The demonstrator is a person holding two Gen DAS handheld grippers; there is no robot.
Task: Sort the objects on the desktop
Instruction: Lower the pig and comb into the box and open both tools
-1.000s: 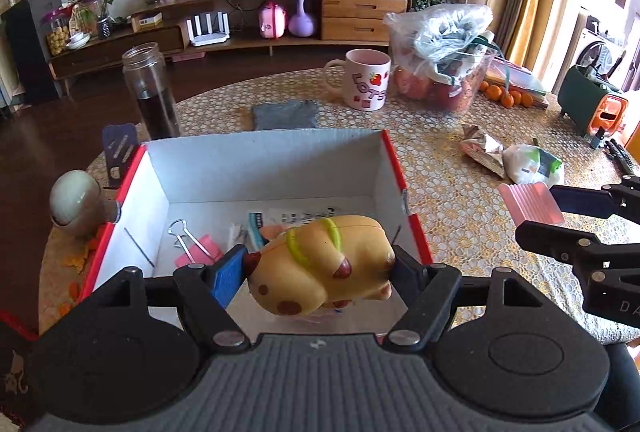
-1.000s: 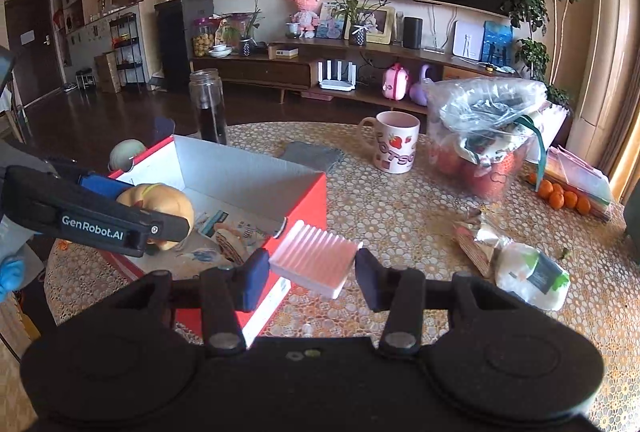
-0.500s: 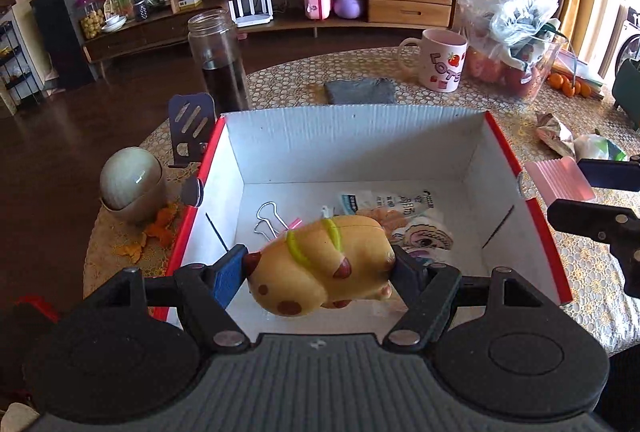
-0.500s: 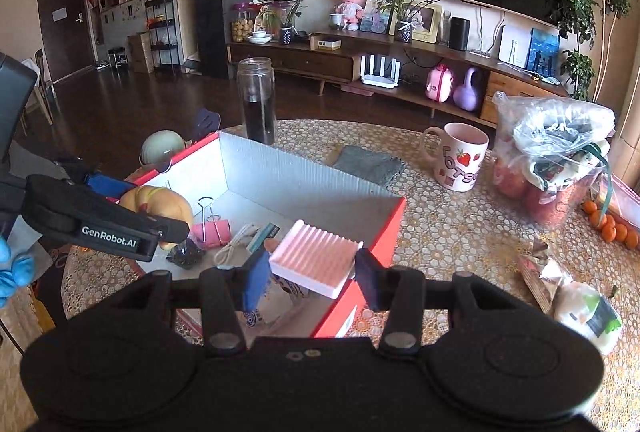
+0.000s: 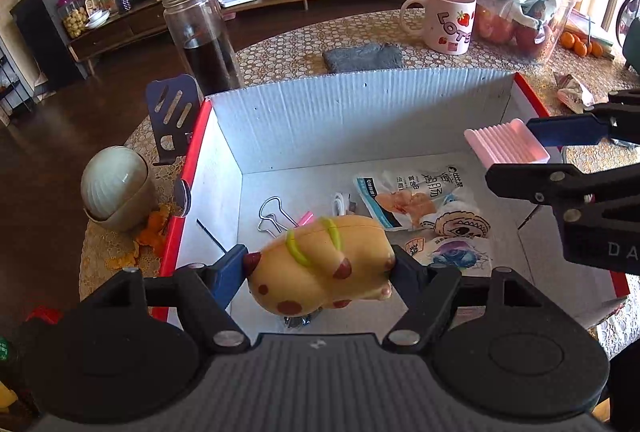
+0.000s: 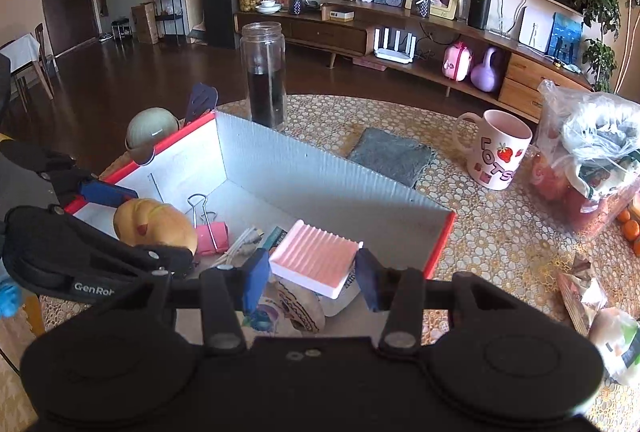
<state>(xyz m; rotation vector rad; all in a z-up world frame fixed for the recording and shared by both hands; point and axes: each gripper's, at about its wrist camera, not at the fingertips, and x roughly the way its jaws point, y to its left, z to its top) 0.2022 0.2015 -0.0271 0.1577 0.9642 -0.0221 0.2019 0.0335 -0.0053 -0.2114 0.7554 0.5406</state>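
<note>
While my left hand-held gripper (image 5: 320, 268) clamps yellow toy (image 5: 320, 264) and right hand-held gripper (image 6: 310, 272) pinches pink ridged tray (image 6: 314, 258), both hang over open box (image 5: 360, 111); box floor lies directly below, toy's long axis spanning jaws.

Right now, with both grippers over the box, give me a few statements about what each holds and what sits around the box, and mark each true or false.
1. The left gripper is shut on the yellow toy. True.
2. The right gripper is open, with nothing between its pads. False: it is shut on the pink ridged tray.
3. A pink binder clip lies inside the red-edged box. True.
4. The strawberry mug stands inside the box. False: it stands outside on the table, near the grey cloth.
5. The glass jar holds a dark liquid. True.
</note>
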